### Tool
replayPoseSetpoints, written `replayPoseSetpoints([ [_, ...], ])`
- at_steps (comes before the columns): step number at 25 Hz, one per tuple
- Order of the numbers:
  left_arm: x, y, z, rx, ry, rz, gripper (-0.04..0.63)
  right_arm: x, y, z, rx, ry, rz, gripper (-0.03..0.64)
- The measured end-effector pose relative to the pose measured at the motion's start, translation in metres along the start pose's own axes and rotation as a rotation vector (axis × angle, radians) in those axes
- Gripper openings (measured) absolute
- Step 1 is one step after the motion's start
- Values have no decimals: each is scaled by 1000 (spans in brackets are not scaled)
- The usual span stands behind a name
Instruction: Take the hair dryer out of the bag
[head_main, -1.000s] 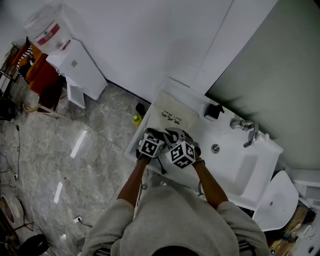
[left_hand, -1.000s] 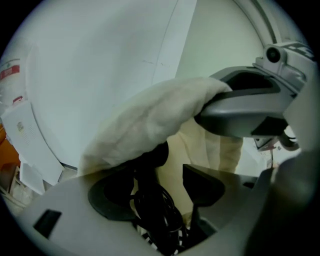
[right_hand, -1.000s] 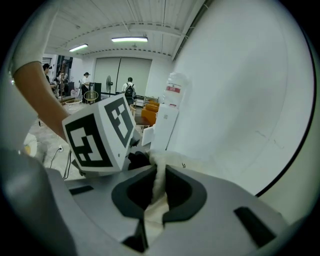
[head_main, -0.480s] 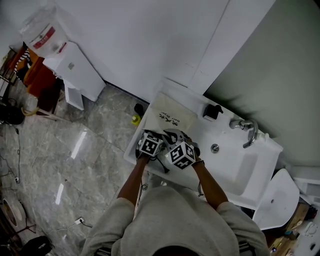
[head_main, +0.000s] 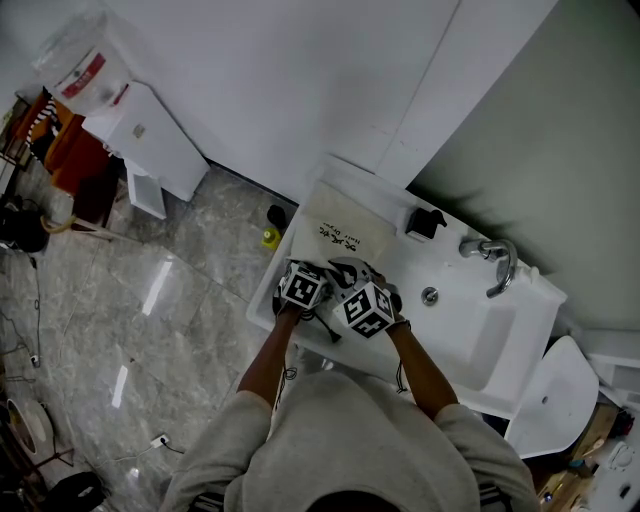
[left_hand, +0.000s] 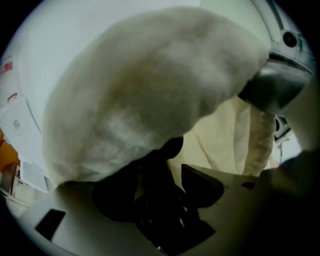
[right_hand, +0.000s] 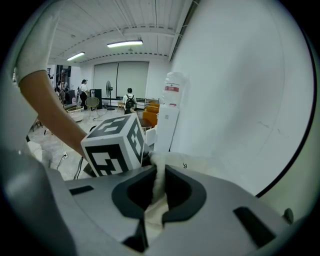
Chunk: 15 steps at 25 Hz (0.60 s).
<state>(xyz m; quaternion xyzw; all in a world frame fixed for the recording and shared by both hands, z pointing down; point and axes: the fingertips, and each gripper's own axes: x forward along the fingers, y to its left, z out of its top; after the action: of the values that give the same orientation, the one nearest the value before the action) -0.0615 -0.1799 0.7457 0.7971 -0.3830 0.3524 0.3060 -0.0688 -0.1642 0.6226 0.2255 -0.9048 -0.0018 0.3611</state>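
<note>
Very little differs from a second ago. In the head view the left claw (left_hand: 160, 190) has edged slightly toward the right claw (right_hand: 157, 192). Both are still bunched at the near end of the cream-coloured cloth bag (head_main: 345, 232), which lies where it lay on the white worktop (head_main: 268, 298) beside the white moulded basin (head_main: 480, 340). I judge that the pull-out is only starting: the grips are set, but nothing has come clear of the cloth.

The right claw is clenched on a thin upright fold of the bag's cloth, pinched between its two dark curved pads. The left claw's jaws stand a little apart, with a black glossy thing filling the gap. I take it for the handle or cord end of the black hair dryer (left_hand: 167, 200), and the claw seems to be grasping it. The rest of the dryer is hidden, apparently inside the bag, where the cloth swells into a big rounded bulge above the left claw.

The bag is soft, matt, slightly fuzzy woven fabric with dark print near one end. It creases and drapes easily, so it could drag along with the dryer. The worktop and basin are hard, smooth and glossy. A curved chrome tap (head_main: 492, 260) stands at the basin's far edge.
</note>
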Motion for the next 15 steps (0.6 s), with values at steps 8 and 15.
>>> replayPoseSetpoints([
  [8, 2, 1, 3, 5, 18, -8, 272, 2, -3, -2, 11, -3, 5, 20],
  [15, 2, 3, 2, -14, 15, -9, 249, 3, -3, -4, 3, -2, 5, 20],
])
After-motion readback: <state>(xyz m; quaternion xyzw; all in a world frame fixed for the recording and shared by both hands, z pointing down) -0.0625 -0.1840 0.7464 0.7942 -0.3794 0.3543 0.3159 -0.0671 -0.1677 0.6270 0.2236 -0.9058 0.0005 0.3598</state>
